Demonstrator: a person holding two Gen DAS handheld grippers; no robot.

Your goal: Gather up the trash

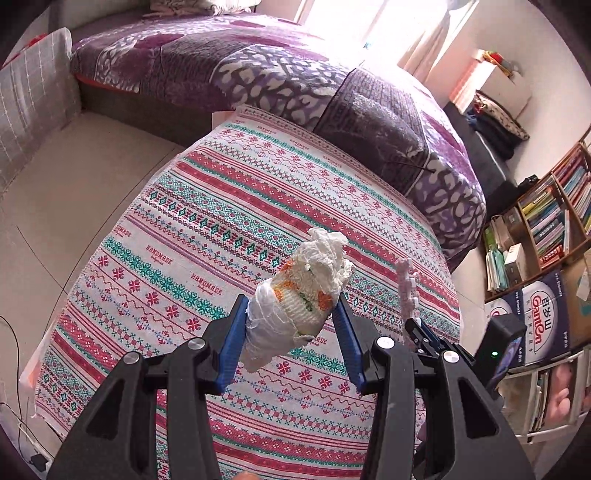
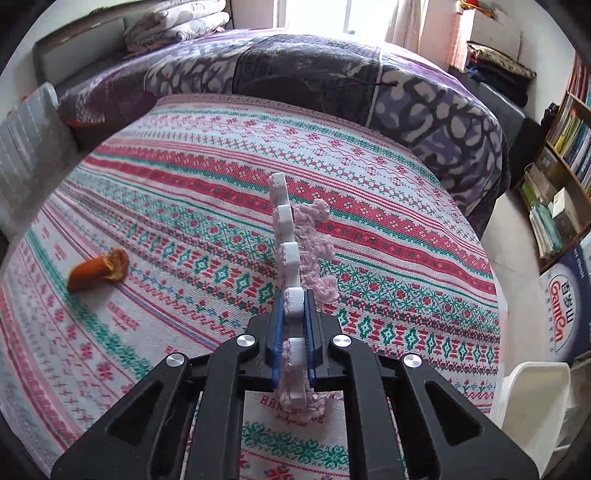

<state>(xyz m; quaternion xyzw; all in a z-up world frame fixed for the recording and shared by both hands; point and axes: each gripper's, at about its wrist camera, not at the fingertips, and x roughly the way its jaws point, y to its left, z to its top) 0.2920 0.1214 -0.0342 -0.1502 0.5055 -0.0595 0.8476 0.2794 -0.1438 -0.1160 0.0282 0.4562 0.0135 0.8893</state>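
Above the striped red-and-teal patterned tablecloth, a crumpled white tissue wad with orange print is gripped by the left gripper fingers. Right gripper fingers are clamped on a pink-and-white foam strip. An orange peel piece lies on the cloth, well left of the strip.

I note a purple-blanketed bed far, bright window behind, bookshelf right, pale tiled floor left.

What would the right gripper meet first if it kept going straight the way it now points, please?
Probably the patterned tablecloth: the right gripper, shut on a pink foam strip, points down at bare cloth. The orange peel lies well off that line.
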